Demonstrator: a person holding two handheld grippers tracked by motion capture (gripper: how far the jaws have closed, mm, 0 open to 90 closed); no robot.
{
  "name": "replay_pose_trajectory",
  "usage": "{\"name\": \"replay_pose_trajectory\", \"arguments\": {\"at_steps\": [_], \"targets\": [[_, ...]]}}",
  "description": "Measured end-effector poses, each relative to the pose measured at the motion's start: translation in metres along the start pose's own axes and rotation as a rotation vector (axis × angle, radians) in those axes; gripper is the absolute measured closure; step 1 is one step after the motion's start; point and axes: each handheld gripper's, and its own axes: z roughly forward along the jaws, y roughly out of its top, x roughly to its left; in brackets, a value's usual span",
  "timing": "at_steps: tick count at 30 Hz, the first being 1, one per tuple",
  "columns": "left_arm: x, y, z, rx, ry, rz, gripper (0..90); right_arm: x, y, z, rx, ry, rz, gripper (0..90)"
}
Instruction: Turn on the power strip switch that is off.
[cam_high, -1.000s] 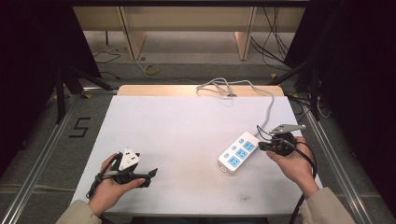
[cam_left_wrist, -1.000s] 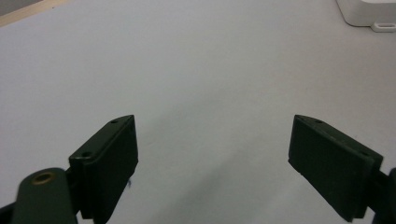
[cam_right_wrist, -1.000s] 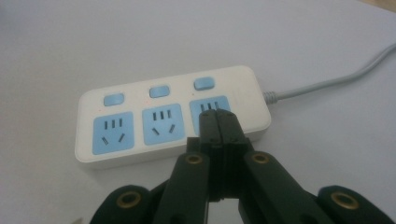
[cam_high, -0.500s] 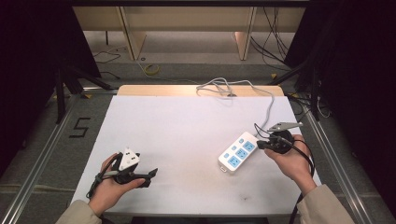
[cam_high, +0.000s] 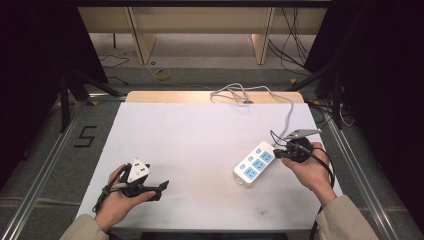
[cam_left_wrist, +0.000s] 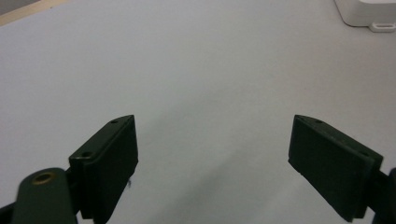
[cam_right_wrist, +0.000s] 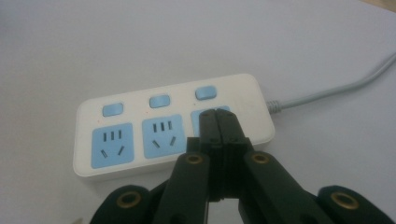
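Table: white surface with a strip of bare wood along its far edge, seen from above in the high view.
Power strip: white body with three blue sockets and three blue switches; it lies flat and diagonal on the right half of the table, just beside the right gripper.
Power strip, close view: the three switches sit in a row above the three sockets; the socket nearest the cord end is partly hidden behind the jaw tips.
Cord: grey, leaves the far end of the power strip and runs to a loose tangle at the table's far edge.
Right gripper: jaws pressed together with no gap and nothing between them; their tips lie over the cord-end socket, though contact cannot be told.
Right hand: holds the gripper at the table's right edge, beside the power strip.
Left gripper: jaws spread wide over bare table, nothing between them.
Left hand: rests near the table's front left corner, well apart from the power strip.
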Motion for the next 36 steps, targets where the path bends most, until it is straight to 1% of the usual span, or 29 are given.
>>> {"name": "replay_pose_trajectory", "arguments": {"at_steps": [36], "targets": [[0.000, 0.000, 0.000, -0.003, -0.002, 0.002, 15.4, -0.004, 0.014, 0.011, 0.010, 0.000, 0.001, 90.0]]}}
